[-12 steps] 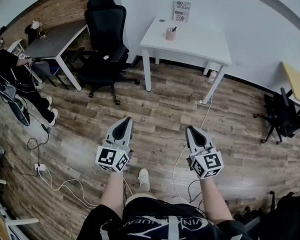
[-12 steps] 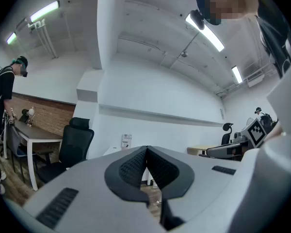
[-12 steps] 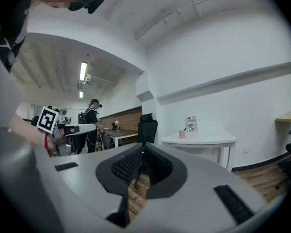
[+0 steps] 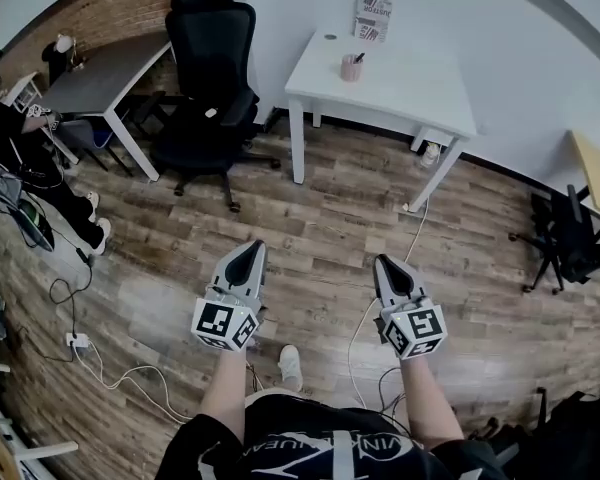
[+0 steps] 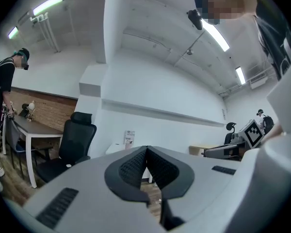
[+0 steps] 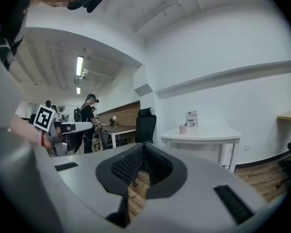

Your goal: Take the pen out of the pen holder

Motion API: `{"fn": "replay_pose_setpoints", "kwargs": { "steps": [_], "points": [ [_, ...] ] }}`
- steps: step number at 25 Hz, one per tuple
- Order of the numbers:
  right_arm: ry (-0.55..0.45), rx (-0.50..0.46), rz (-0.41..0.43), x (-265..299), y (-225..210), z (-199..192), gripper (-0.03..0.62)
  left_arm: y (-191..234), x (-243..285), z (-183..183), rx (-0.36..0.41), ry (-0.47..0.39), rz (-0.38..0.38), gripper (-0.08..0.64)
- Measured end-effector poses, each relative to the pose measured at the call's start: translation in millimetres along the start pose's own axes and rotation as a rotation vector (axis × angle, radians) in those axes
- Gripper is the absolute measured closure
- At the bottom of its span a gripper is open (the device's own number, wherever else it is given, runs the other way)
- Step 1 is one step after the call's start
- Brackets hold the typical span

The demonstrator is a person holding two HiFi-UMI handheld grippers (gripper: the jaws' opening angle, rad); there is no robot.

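A pink pen holder (image 4: 351, 67) with a dark pen (image 4: 358, 58) sticking out of it stands on the white table (image 4: 400, 88) at the far wall; the same pen holder (image 6: 183, 129) shows small in the right gripper view. My left gripper (image 4: 249, 255) and right gripper (image 4: 386, 265) are held level over the wooden floor, well short of the table. Both are shut with nothing between their jaws. In the left gripper view my left gripper (image 5: 146, 149) points toward the table, and the holder is hidden behind its jaws.
A black office chair (image 4: 208, 78) stands left of the white table. A grey table (image 4: 105, 78) and a person (image 4: 15, 148) are at the far left. Cables (image 4: 90, 358) trail over the floor. A printed card (image 4: 372, 18) leans on the wall. Another chair (image 4: 565, 238) is at right.
The whole view has shifted slightly: the white table and chair sit a little further right and lower in the head view. Both grippers keep their pose and stay shut.
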State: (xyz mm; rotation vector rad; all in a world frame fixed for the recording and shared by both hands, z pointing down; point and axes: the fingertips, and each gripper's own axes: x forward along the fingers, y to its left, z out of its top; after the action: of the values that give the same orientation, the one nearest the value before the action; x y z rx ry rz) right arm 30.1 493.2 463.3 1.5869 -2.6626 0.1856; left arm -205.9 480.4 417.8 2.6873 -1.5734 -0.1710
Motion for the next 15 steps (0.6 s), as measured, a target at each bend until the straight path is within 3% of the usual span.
{"fn": "replay_pose_setpoints", "kwargs": {
  "steps": [15],
  "points": [
    [0.002,0.039,-0.094,76,-6,-1,0.554,80,52,-7,-0.007,0.017,-0.072,0.545]
  ]
}}
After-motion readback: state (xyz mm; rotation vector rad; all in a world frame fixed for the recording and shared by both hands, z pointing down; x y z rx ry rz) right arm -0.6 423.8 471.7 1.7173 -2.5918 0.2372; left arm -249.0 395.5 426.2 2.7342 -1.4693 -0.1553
